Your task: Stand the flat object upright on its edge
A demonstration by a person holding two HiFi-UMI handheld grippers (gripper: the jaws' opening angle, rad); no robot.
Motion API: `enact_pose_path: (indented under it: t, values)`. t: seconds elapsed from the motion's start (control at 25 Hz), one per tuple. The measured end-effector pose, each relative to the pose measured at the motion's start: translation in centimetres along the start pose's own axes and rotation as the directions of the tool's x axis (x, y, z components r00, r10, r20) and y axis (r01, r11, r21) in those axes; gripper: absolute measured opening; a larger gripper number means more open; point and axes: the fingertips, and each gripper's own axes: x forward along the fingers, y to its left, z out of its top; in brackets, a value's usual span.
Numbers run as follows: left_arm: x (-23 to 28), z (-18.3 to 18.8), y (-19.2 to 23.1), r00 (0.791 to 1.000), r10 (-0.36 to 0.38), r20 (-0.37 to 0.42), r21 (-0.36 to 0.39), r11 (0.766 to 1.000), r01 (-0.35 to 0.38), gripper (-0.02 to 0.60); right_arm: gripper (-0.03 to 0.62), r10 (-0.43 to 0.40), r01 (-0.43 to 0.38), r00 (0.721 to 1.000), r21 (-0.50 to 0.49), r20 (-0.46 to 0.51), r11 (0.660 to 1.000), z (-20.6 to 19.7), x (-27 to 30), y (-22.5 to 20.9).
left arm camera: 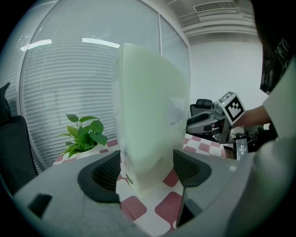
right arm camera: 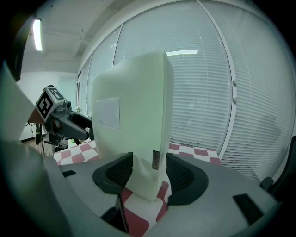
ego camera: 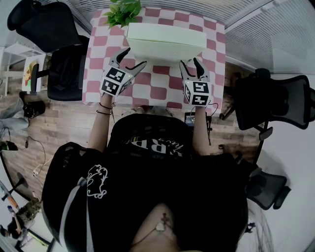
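The box (ego camera: pixel 165 42) stands upright on its long edge at the far middle of the checked counter (ego camera: pixel 157 91), just before the plant (ego camera: pixel 123 12), one gripper at each end. The right gripper (ego camera: pixel 190 61) has its fingers closed on the box's end, both pads pressed to its faces. The left gripper (ego camera: pixel 135 55) has its fingers open round the other end, one pad about touching and a sliver of counter showing beside the other. The task looks all but done, and the risk lies in letting go: the box is tall, thin and probably light, so if the right fingers part unevenly or drag a face as they pull away, it could tip flat again. A knock from the loose left fingers would do the same, or push it into the plant. A white label (right arm camera: pixel 107 113) sits on one broad face and a small tag (right arm camera: pixel 156 160) on the narrow edge, both too blurred to read; no brand can be made out
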Motion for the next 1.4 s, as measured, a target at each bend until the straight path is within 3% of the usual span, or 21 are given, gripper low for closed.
enact_pose_path:
  t: [0.64, 0.8, 1.08, 1.4]
  values:
    - [-4.1, -2.1, -1.8, 0.997, -0.073, 0.012, -0.039, 0.997, 0.074, 0.354, 0.225, -0.057, 0.053, 0.998, 0.089, 0.039, 0.995, 1.1, -3.9, 3.2]
    - [-5.7, -2.3, -2.5, 0.993, -0.116, 0.023, 0.003, 0.993, 0.116, 0.337, 0.193, -0.068, 0.060, 0.996, 0.108, 0.066, 0.992, 1.6, -5.2, 6.1]
    - [-9.2, -2.9, -4.4, 0.974, -0.219, 0.061, 0.051, 0.975, 0.216, 0.235, 0.142, -0.049, 0.037, 0.995, 0.136, 0.082, 0.990, 1.9, -6.9, 13.0]
    - [-11.9, -5.5, -5.1, 0.962, -0.269, 0.058, 0.025, 0.963, 0.268, 0.225, 0.120, -0.016, 0.011, 0.999, 0.102, 0.044, 0.995, 1.1, -8.5, 18.9]
